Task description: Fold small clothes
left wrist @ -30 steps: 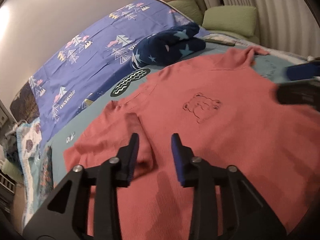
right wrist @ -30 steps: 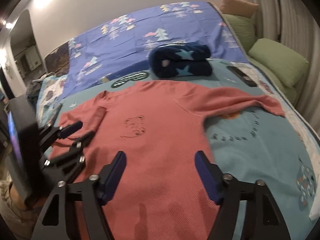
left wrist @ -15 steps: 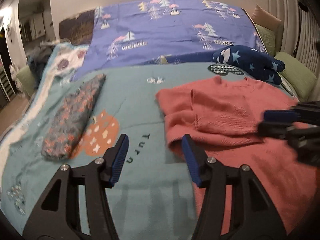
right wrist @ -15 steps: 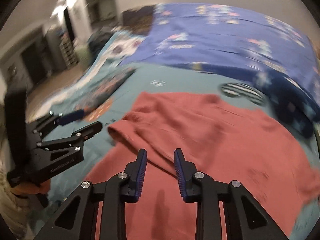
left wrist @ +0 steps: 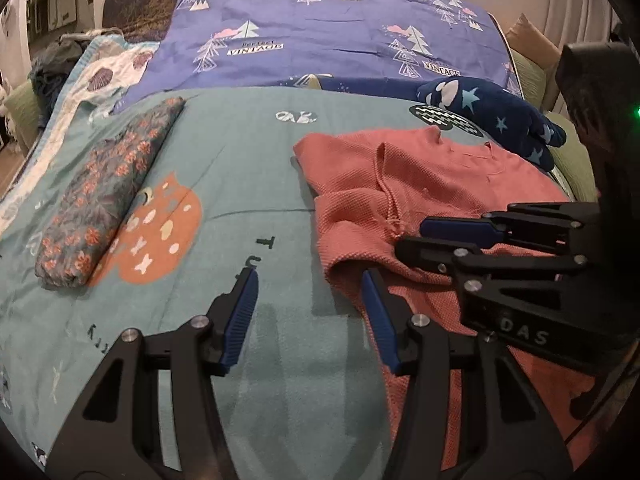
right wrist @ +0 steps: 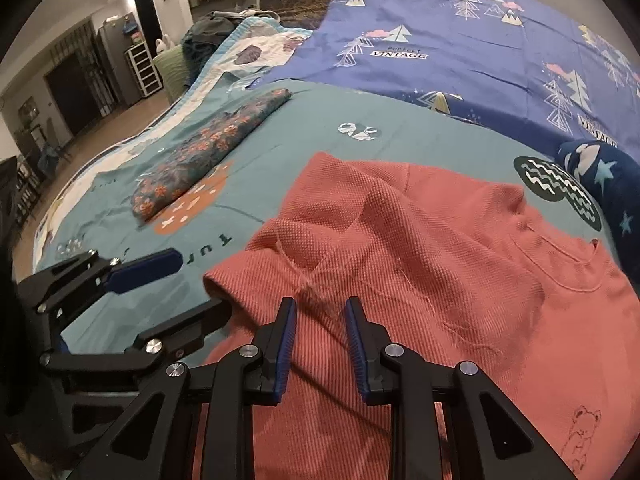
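A salmon-pink knit shirt (left wrist: 404, 184) lies on the teal bedspread (left wrist: 240, 184), its left sleeve folded in over the body; it also shows in the right wrist view (right wrist: 420, 240). My left gripper (left wrist: 310, 292) is open and empty, just above the bedspread at the shirt's left edge. My right gripper (right wrist: 320, 308) is open with a narrow gap, low over the folded sleeve edge, holding nothing. Each gripper shows in the other's view: the right one (left wrist: 412, 236) and the left one (right wrist: 196, 284).
A folded floral garment (left wrist: 108, 196) lies left on the bedspread. A folded navy star-print garment (left wrist: 496, 120) lies at the back right. A purple tree-print sheet (left wrist: 320, 28) covers the far side. Green pillows (left wrist: 532, 76) sit at the right.
Both grippers have swung left from the shirt's middle to its left edge. The left gripper has opened wider. The right gripper has narrowed and come down over the folded sleeve.
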Demonstrator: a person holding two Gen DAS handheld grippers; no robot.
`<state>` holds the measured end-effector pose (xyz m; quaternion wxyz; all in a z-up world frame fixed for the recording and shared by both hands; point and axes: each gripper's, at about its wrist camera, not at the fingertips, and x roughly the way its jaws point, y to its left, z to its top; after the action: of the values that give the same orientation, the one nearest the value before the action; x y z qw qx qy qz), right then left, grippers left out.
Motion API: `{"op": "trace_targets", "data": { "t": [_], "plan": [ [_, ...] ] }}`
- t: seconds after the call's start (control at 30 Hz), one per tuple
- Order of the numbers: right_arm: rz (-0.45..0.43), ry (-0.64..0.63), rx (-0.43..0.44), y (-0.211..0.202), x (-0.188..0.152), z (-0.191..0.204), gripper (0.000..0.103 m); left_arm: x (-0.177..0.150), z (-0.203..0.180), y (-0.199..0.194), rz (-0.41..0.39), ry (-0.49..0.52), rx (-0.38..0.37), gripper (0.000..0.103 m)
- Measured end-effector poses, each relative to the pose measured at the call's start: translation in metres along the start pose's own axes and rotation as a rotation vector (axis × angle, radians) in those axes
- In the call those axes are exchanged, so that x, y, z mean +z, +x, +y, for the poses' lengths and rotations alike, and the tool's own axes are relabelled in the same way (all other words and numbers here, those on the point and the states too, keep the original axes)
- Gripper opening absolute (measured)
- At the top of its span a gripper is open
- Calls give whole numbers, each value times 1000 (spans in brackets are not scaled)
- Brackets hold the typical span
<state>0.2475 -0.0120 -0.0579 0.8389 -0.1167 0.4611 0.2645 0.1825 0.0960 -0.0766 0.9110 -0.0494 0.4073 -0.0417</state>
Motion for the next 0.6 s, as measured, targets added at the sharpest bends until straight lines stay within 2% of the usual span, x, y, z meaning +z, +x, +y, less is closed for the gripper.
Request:
{"op": "trace_targets", "data": {
  "t": [0.03,0.07,0.13,0.3,0.47,0.6],
  "plan": [
    [-2,5,3,1,0,0,9,0,1,2,7,-7,-3,55],
    [-13,21,14,-1,0,-2,7,0,1,2,10,-13,-4,55],
    [-77,75,56,-18,-2,-11,6,0,1,2,8,-16,-12,55],
    [-201,212,53,-71,-7,-53,5,3,-7,2,3,1,-25,55],
    [-277,420,18,-125,-40,-126,5,4,-17,3,-1,29,-26,55],
    [-280,531,-10,-145,-73,-167,8,4,-23,8,10,46,-17,55]
  ]
}}
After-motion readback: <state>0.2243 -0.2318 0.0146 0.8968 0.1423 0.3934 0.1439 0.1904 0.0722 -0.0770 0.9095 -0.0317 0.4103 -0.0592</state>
